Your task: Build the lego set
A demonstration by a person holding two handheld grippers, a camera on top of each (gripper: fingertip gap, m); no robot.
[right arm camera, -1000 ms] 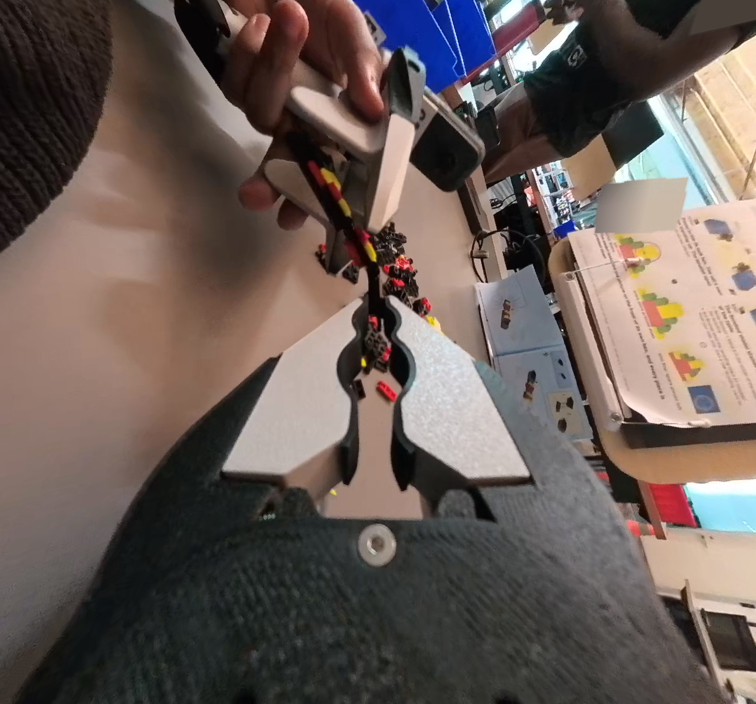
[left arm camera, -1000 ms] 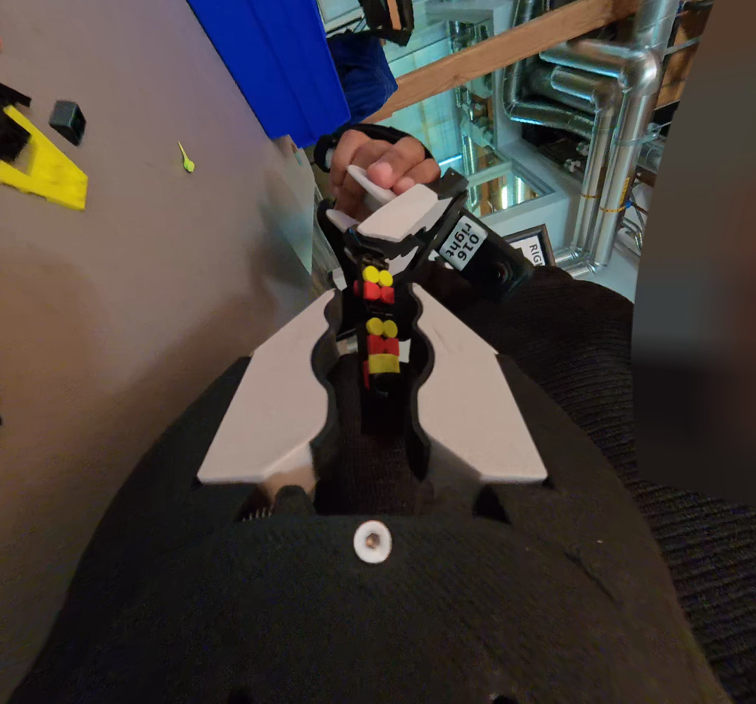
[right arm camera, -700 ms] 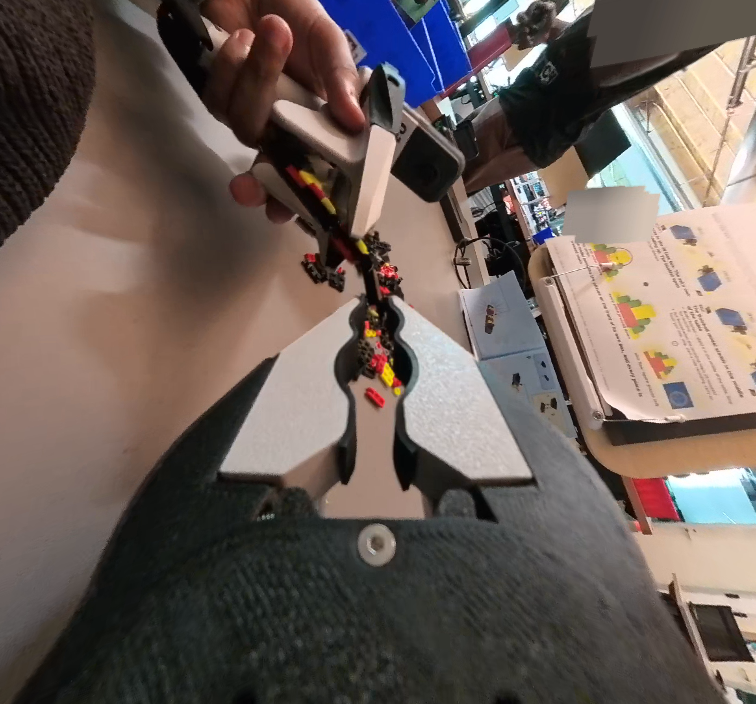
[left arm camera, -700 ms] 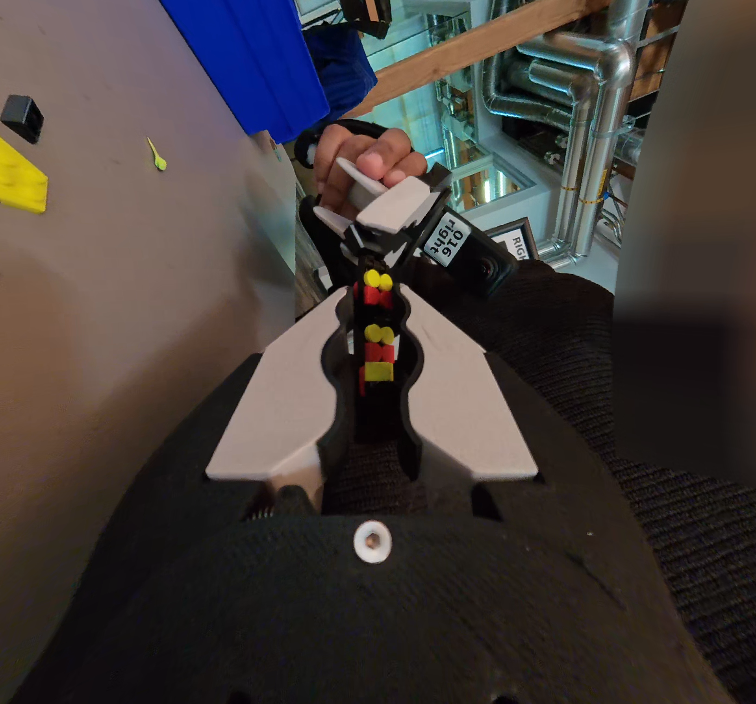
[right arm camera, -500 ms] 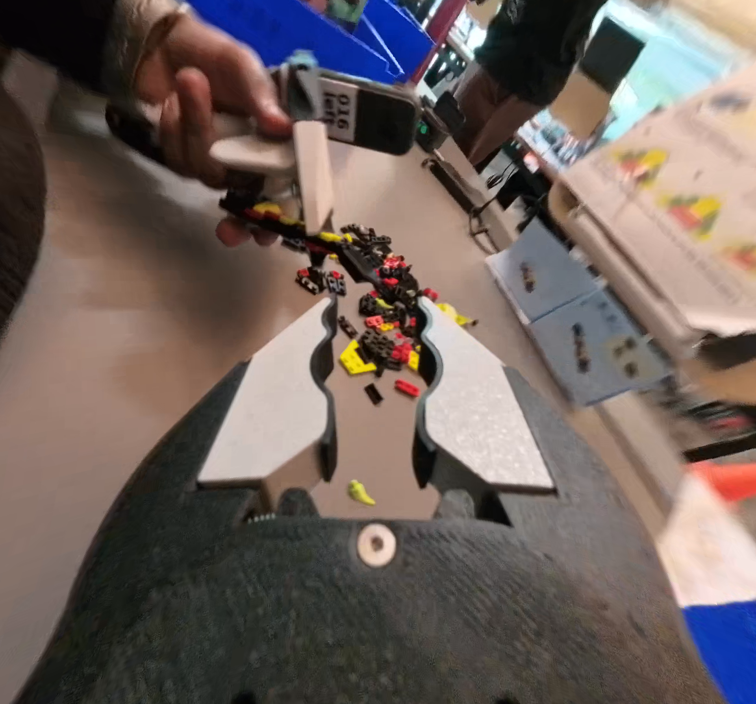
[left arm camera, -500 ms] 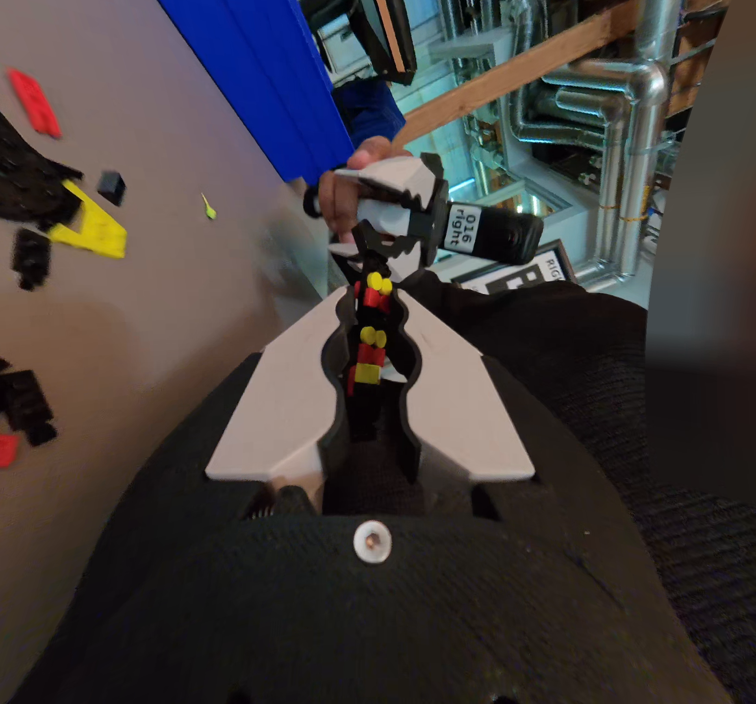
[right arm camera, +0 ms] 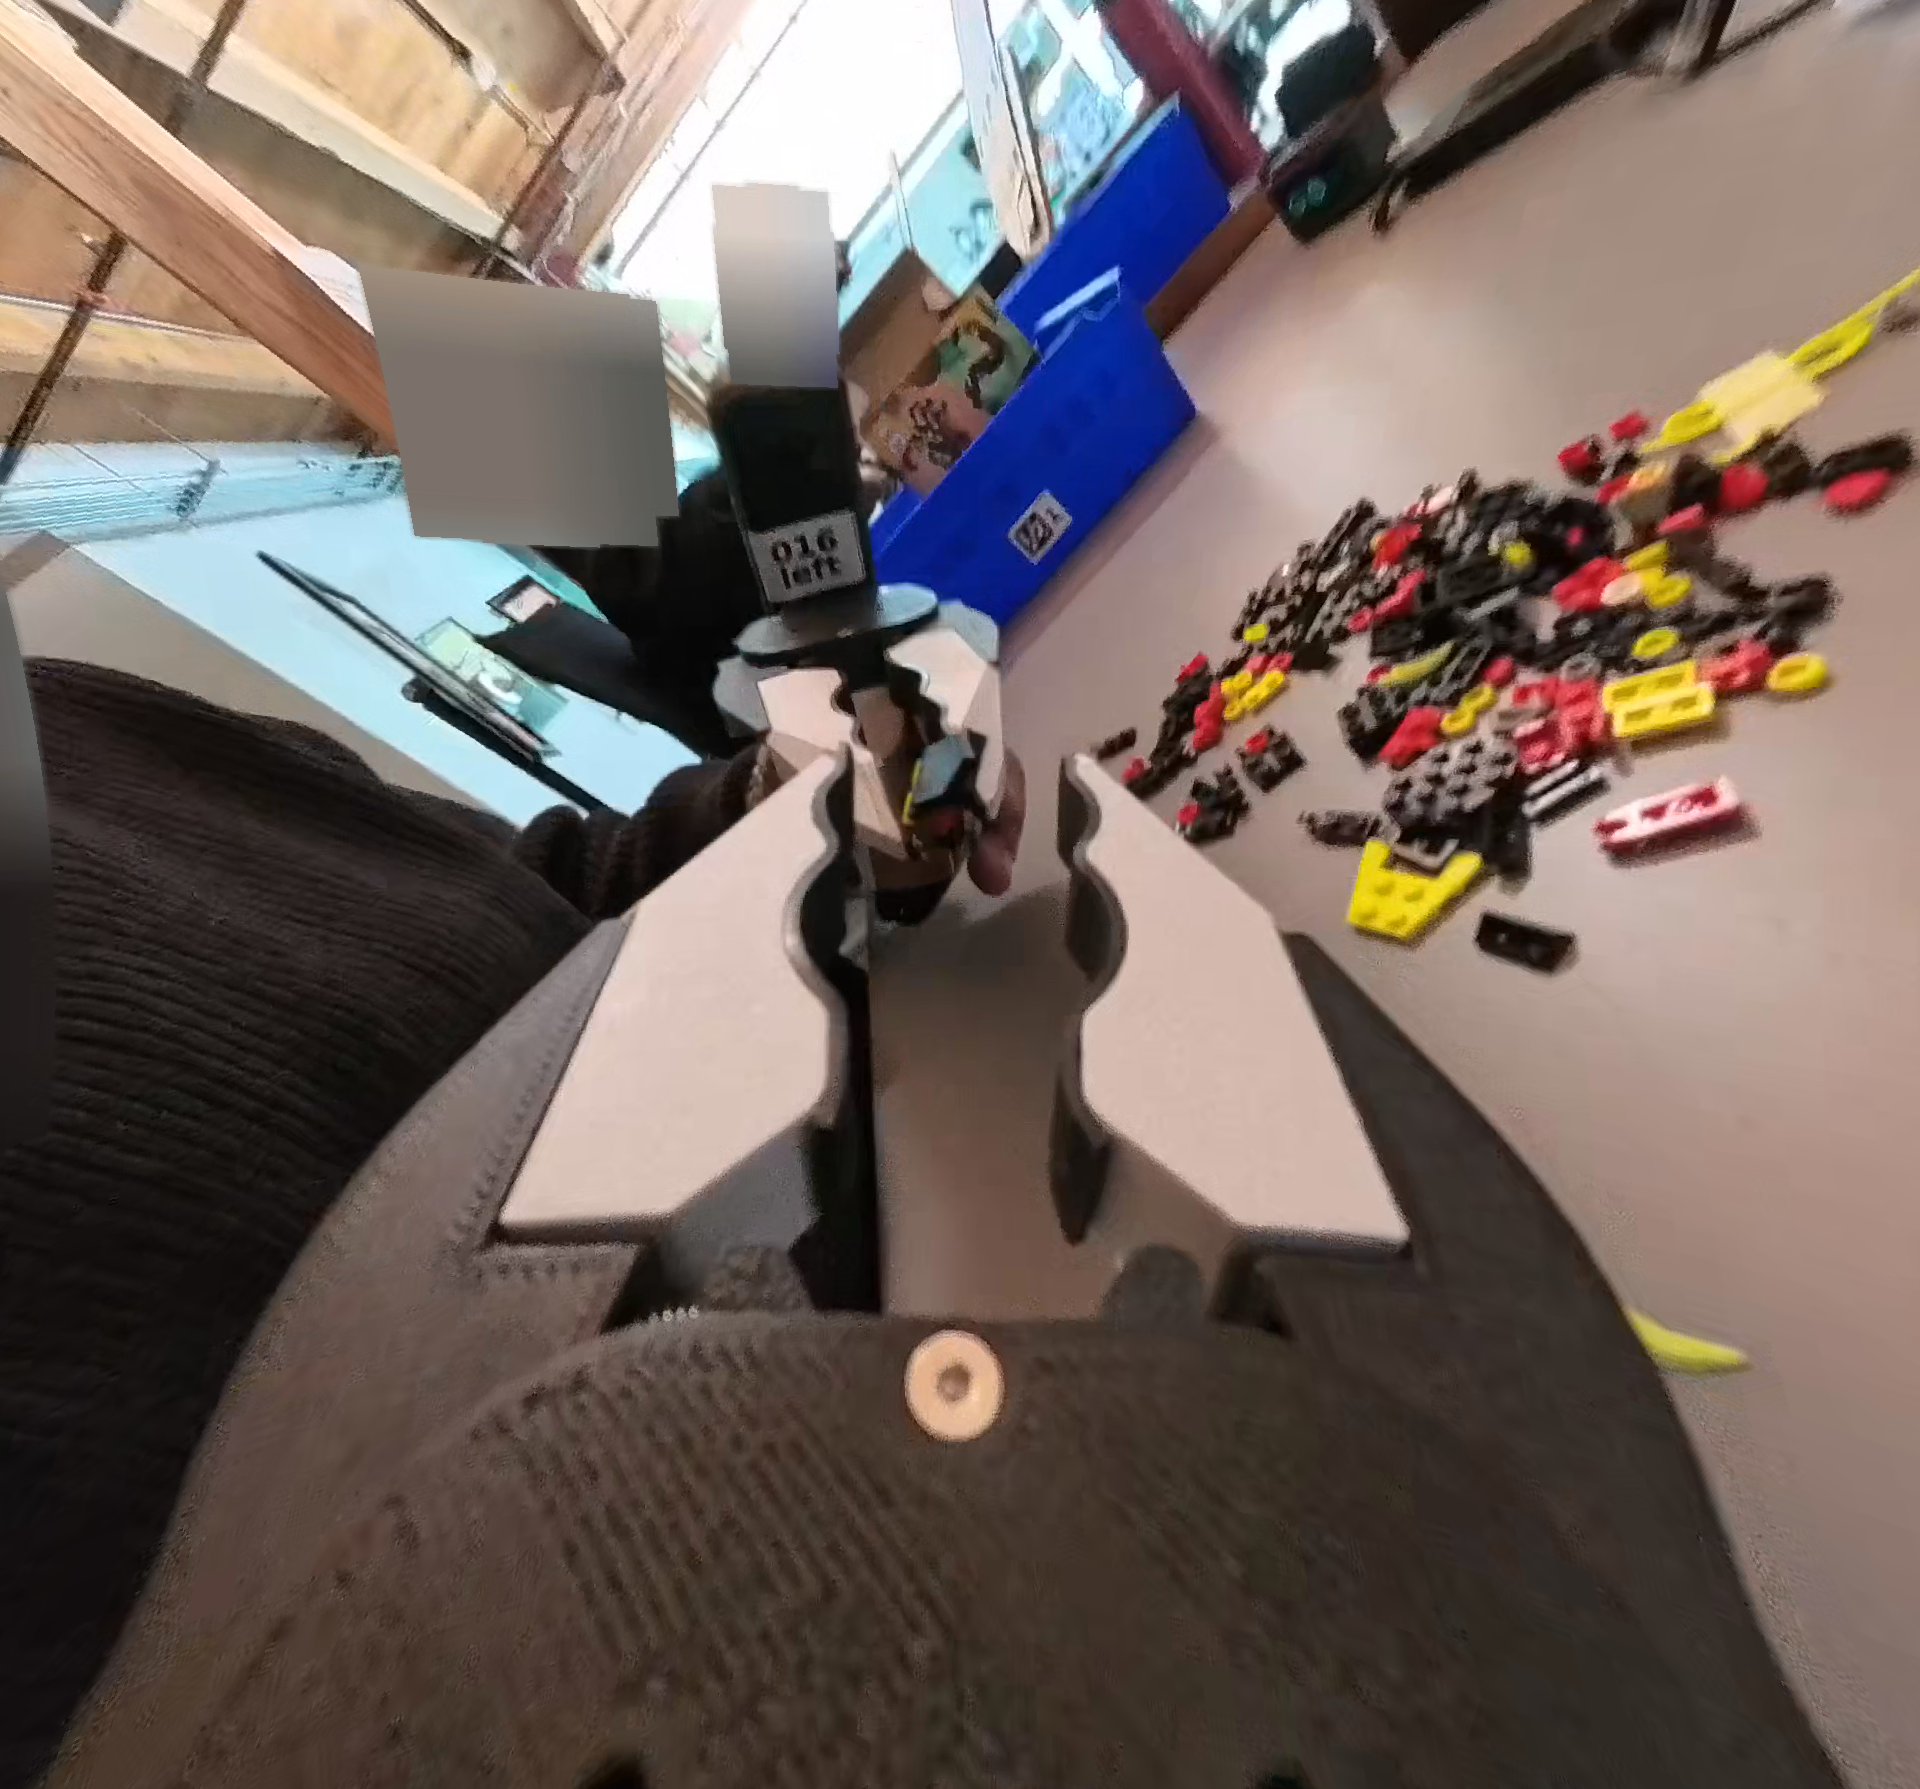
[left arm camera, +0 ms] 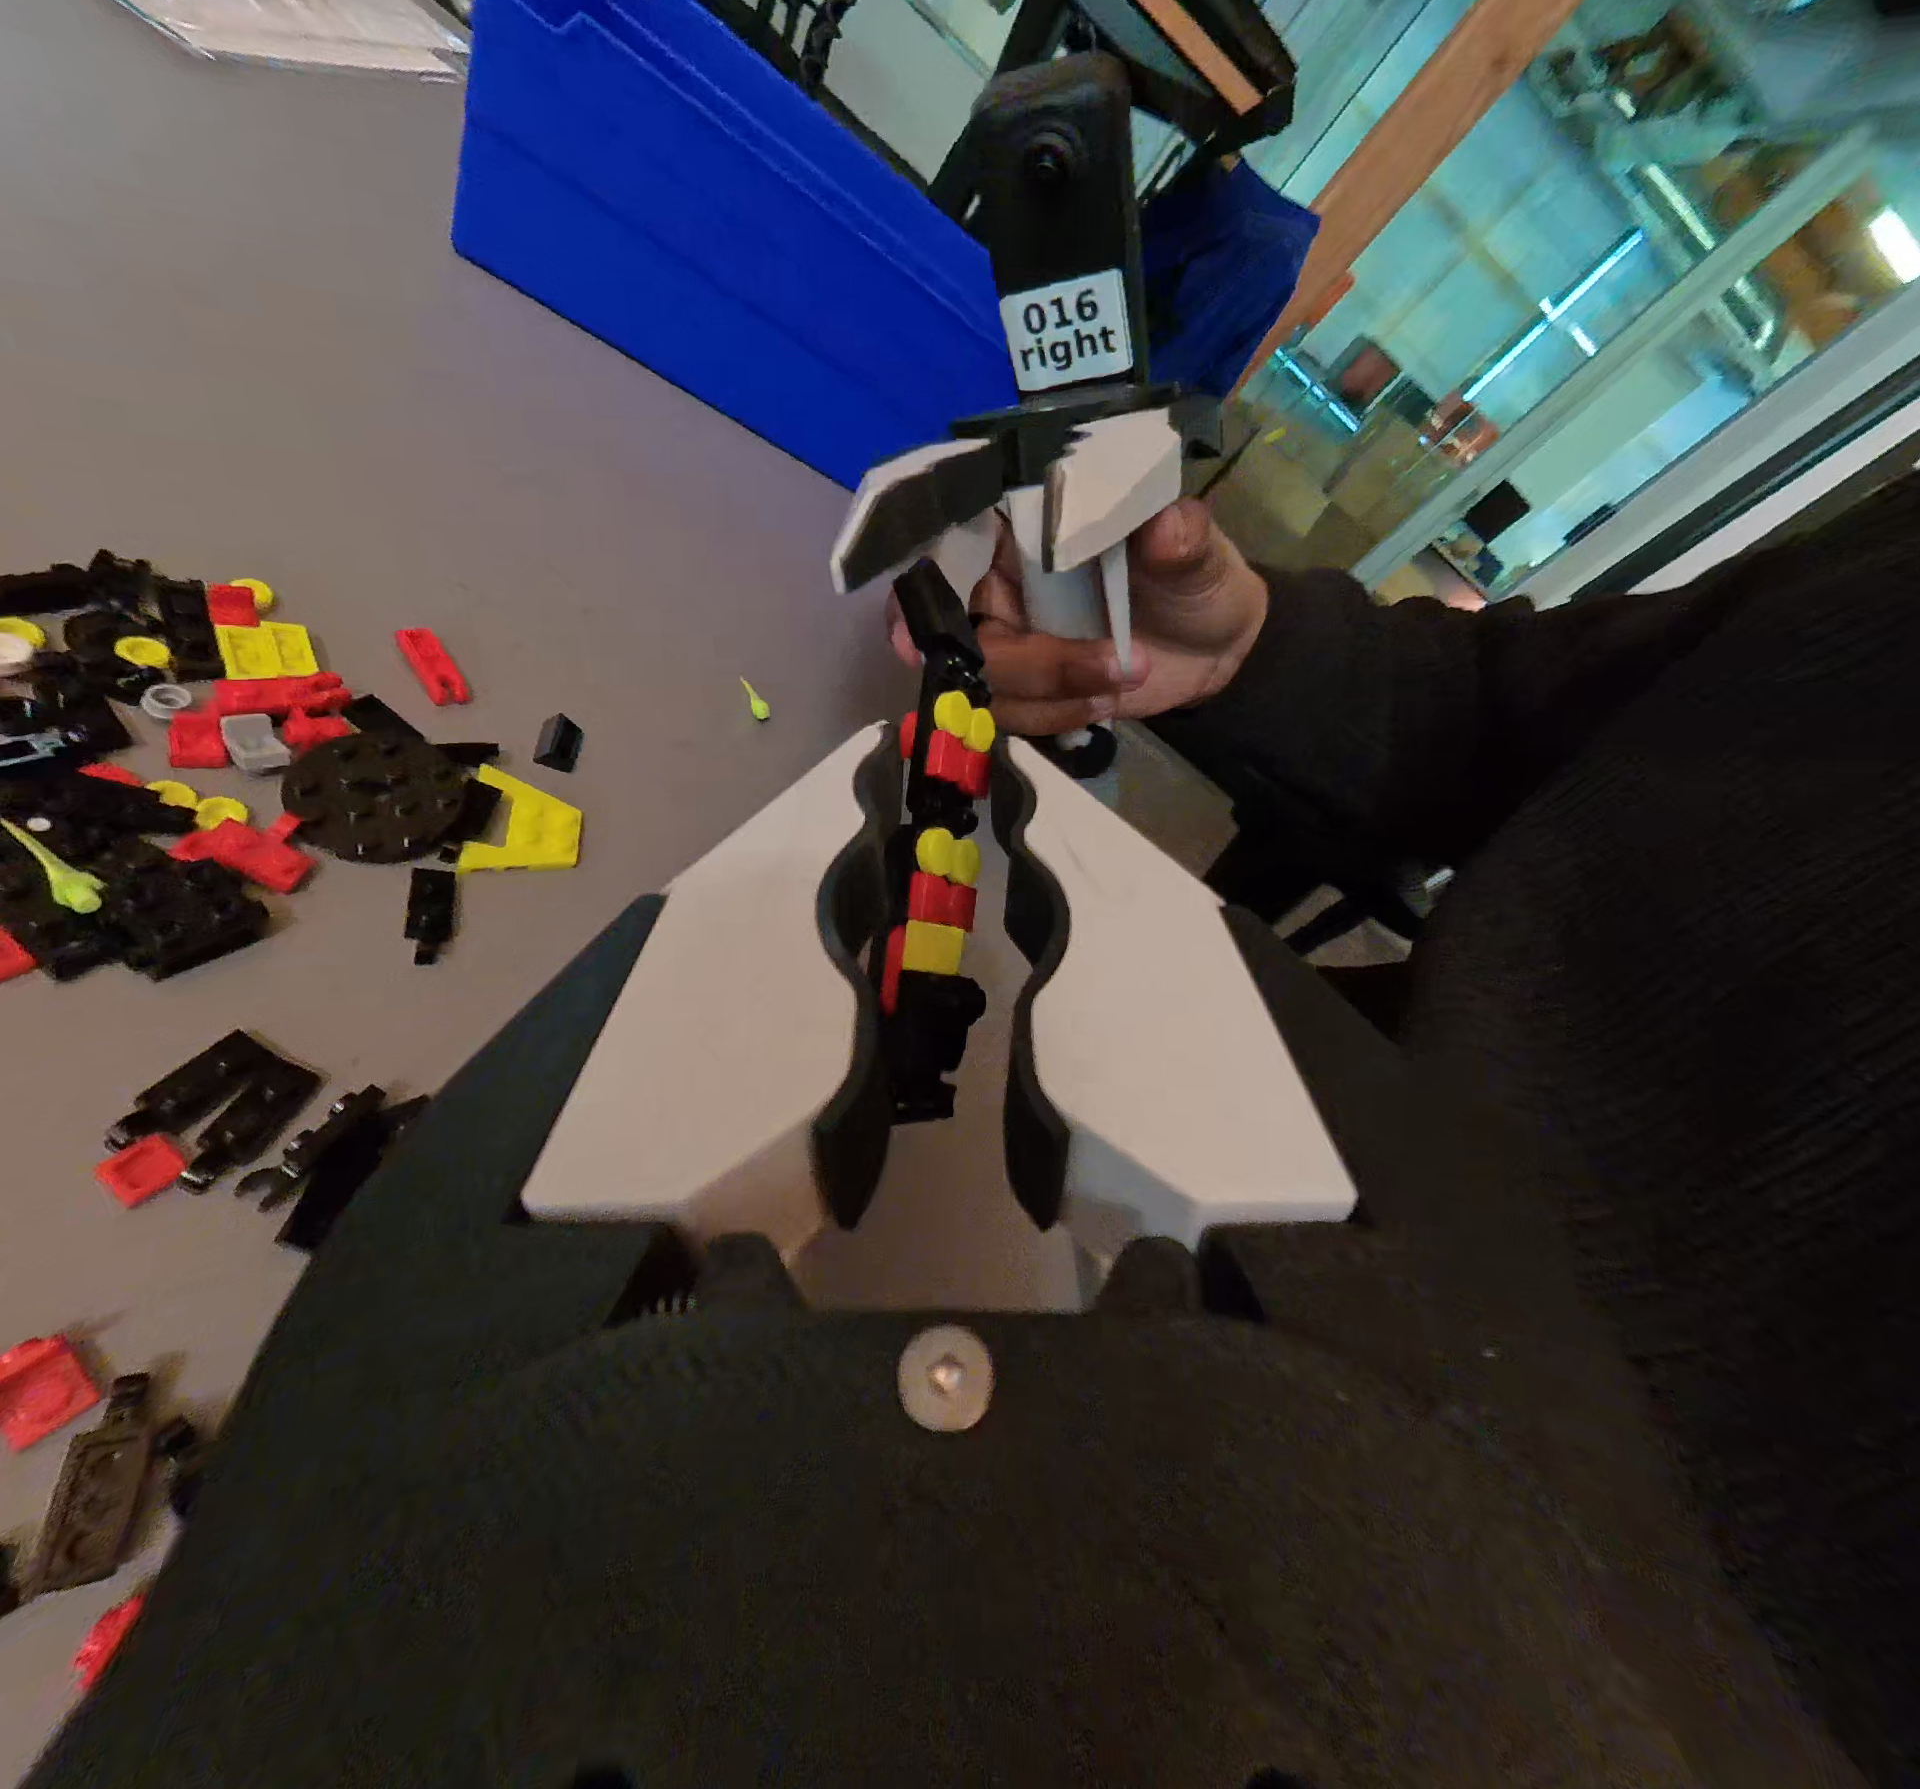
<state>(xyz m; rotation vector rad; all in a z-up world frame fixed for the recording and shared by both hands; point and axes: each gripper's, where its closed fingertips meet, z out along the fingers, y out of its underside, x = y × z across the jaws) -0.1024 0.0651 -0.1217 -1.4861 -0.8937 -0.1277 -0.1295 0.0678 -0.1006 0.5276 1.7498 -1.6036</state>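
My left gripper (left arm camera: pixel 945 752) is shut on a long thin lego assembly (left arm camera: pixel 940 892) of black, red and yellow pieces, held above the grey table (left arm camera: pixel 364 409). The assembly's far end sticks out past the fingertips. My right gripper (right arm camera: pixel 956 773) is open and empty. It faces the left gripper (right arm camera: pixel 894 700), where the assembly (right arm camera: pixel 940 783) shows end-on. In the left wrist view the right gripper (left arm camera: pixel 966 544) is held just beyond the assembly's tip, apart from it.
A pile of loose black, red and yellow pieces (left arm camera: pixel 208 804) lies on the table, also in the right wrist view (right arm camera: pixel 1558 659). A yellow wedge plate (right arm camera: pixel 1408 892) and a black round plate (left arm camera: pixel 374 794) lie at its near edge. Blue bins (left arm camera: pixel 707 212) stand behind. The grippers are tip to tip, or close to it.
One second ago my right gripper was shut around the assembly's far end. It has opened, drawn back and turned to face the left gripper. The left gripper has kept hold and tilted.
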